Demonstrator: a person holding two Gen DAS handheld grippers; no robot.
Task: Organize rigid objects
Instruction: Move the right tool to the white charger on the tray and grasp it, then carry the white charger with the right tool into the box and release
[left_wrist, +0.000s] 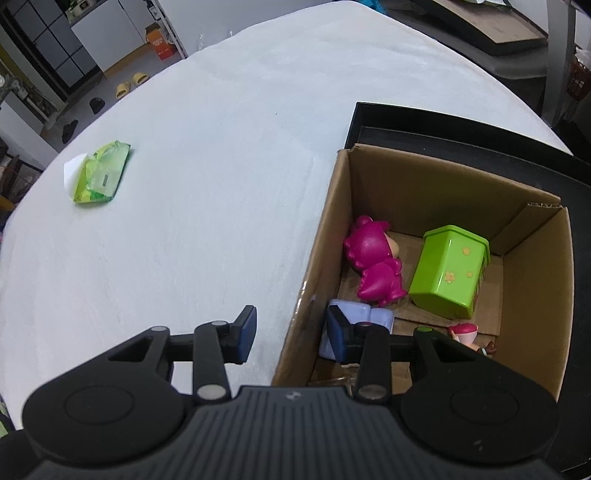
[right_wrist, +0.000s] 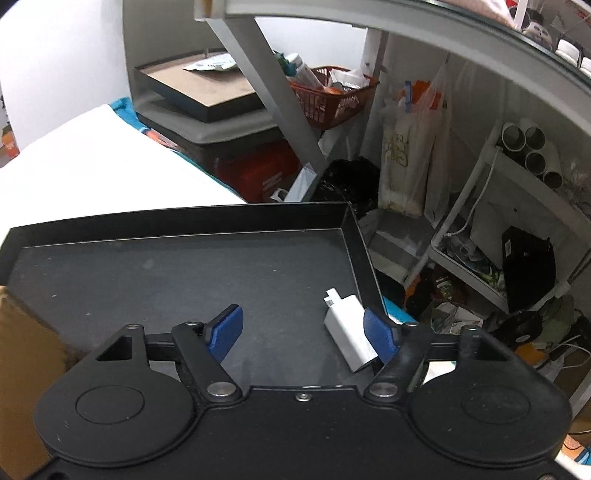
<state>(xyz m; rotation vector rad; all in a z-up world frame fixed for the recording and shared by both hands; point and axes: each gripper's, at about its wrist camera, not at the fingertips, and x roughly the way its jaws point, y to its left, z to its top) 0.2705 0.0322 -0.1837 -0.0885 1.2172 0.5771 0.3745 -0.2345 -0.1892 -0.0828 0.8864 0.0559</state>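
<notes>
My left gripper (left_wrist: 291, 334) is open and empty, straddling the left wall of a cardboard box (left_wrist: 325, 229). Inside the box lie a magenta toy figure (left_wrist: 373, 258), a green tin (left_wrist: 448, 271), a lavender block (left_wrist: 364, 312) behind my right finger, and a small pink-hatted figure (left_wrist: 466, 332). A green wipes pack (left_wrist: 101, 177) lies on the white table at the left. My right gripper (right_wrist: 303, 334) is open over a black tray (right_wrist: 177, 229). A white charger (right_wrist: 349, 341) lies in the tray, touching the inner side of the right finger.
The black tray (left_wrist: 461, 140) sits behind and right of the box. The white table (left_wrist: 207, 155) stretches left. Past the tray's right edge are shelves with an orange basket (right_wrist: 332, 99), bags and pipes. The box's corner (right_wrist: 22, 354) shows at left.
</notes>
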